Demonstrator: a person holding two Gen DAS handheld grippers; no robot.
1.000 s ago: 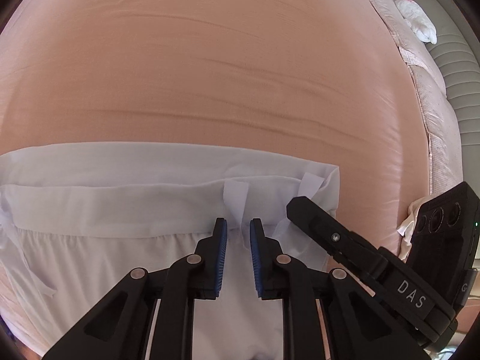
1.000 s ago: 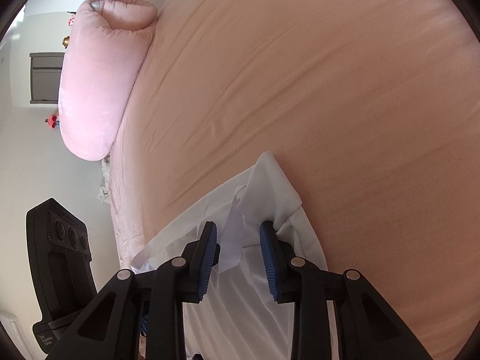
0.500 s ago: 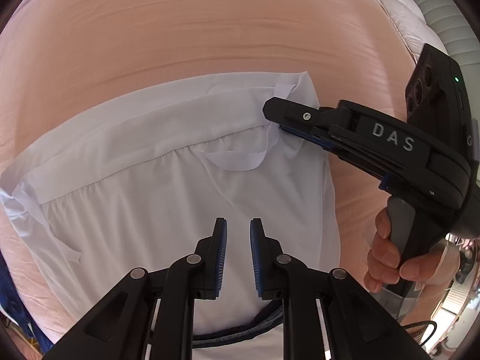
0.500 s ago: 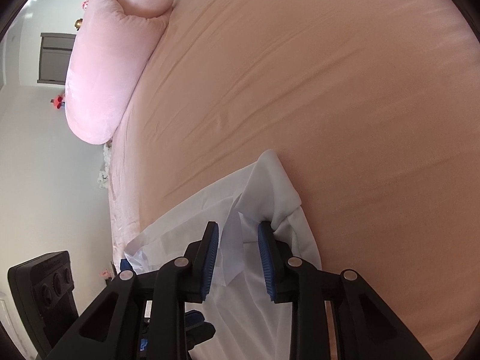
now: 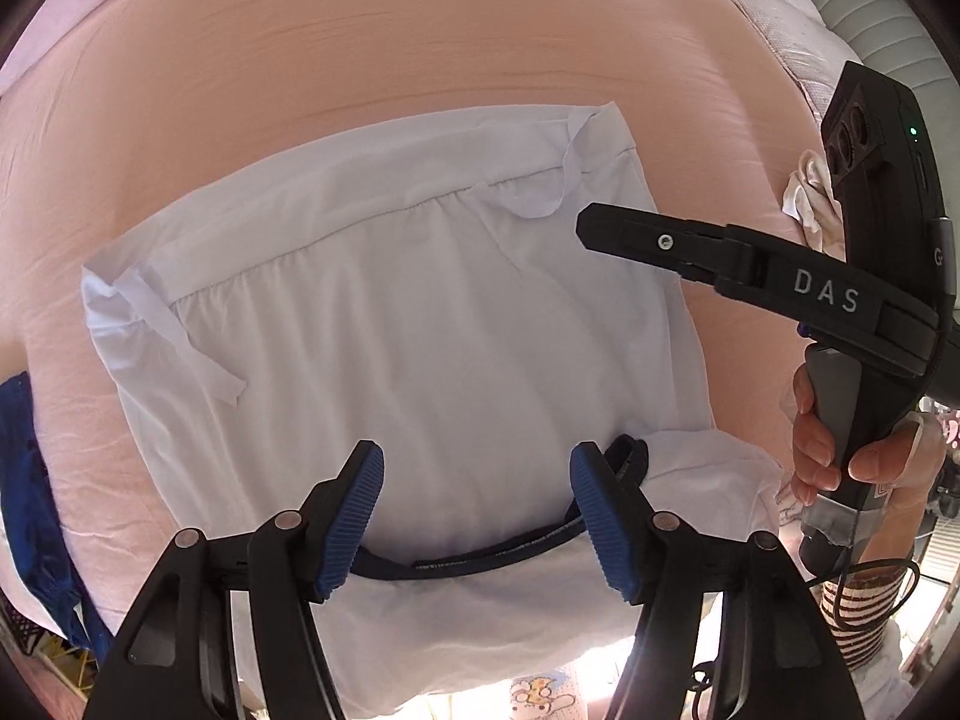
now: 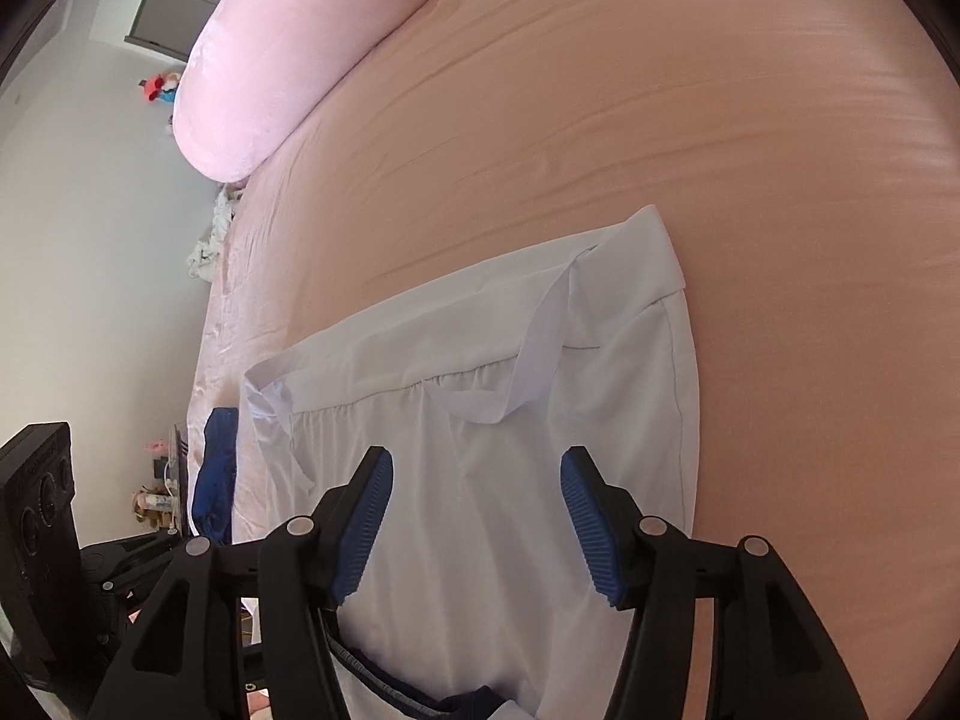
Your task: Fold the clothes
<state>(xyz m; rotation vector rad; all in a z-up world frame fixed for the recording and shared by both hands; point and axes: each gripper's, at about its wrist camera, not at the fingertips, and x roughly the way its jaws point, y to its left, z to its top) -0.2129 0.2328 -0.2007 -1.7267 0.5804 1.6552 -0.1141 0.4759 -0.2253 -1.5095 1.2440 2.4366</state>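
A white garment (image 5: 420,324) with a gathered band and loose straps lies flat on the peach bedsheet (image 5: 420,48). A dark navy strip (image 5: 498,555) shows at its near edge. My left gripper (image 5: 477,510) hovers open over the garment's near part, with nothing between its fingers. The right gripper's black arm (image 5: 708,252) reaches in from the right over the garment's far right corner. In the right wrist view the same garment (image 6: 510,480) lies below my right gripper (image 6: 477,516), which is open and holds nothing.
A pink pillow (image 6: 288,54) lies at the head of the bed. A blue cloth (image 5: 30,510) sits at the bed's left edge and also shows as blue cloth (image 6: 213,474). A hand (image 5: 822,450) holds the right gripper's handle. A grey padded surface (image 5: 870,6) stands at far right.
Both grippers have let go of the garment's band and opened wide. They have pulled back toward the near edge, and the garment now lies spread flat.
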